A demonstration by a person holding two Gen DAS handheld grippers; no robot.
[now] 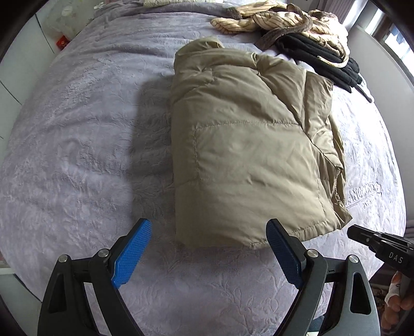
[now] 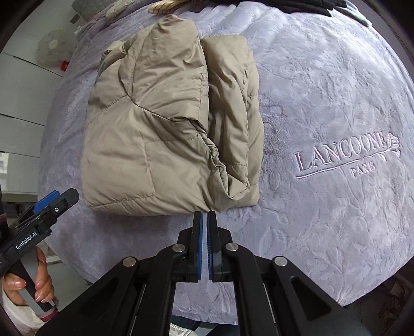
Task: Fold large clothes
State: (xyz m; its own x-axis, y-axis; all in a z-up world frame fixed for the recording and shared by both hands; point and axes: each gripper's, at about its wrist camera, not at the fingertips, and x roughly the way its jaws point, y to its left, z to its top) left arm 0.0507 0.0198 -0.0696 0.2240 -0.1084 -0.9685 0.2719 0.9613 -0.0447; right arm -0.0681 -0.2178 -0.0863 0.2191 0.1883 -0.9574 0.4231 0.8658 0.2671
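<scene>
The folded beige quilted puffer jacket (image 1: 248,144) lies flat on the pale lilac embossed plush blanket (image 1: 77,155), centre-right of the left wrist view, w/ a narrower folded layer sticking out along its right edge. In the right wrist view the same jacket (image 2: 155,124) sits upper centre-left, its near hem just above the tong tips.

Left gripper (image 1: 209,248), black frame w/ blue textured pads, is at the bottom of its own frame: jaws spread wide, nothing btwn them. The jacket's near left corner shows in the gap but the pads don't touch it. Seen from the right cam, the left gripper (image 2: 55,200) is at lower left, held by a hand (image 2: 28,287) w/ painted nails; it's clear of the jacket.

Right gripper (image 2: 204,219) is at bottom centre of its frame: blue pads pressed together, only a thin slit btwn them, no fabric pinched. Its tips point at the jacket's near edge; touching or just short of it, can't tell. In the left view the right gripper (image 1: 362,234) pokes in at the lower right, beside the jacket's near right corner.

Embroidered "LANCOONE PARIS" lettering (image 2: 346,157) marks the blanket at right. A cream striped garment (image 1: 274,20) and a black garment (image 1: 318,59) are piled at upper right of the left view, apart from the jacket.
</scene>
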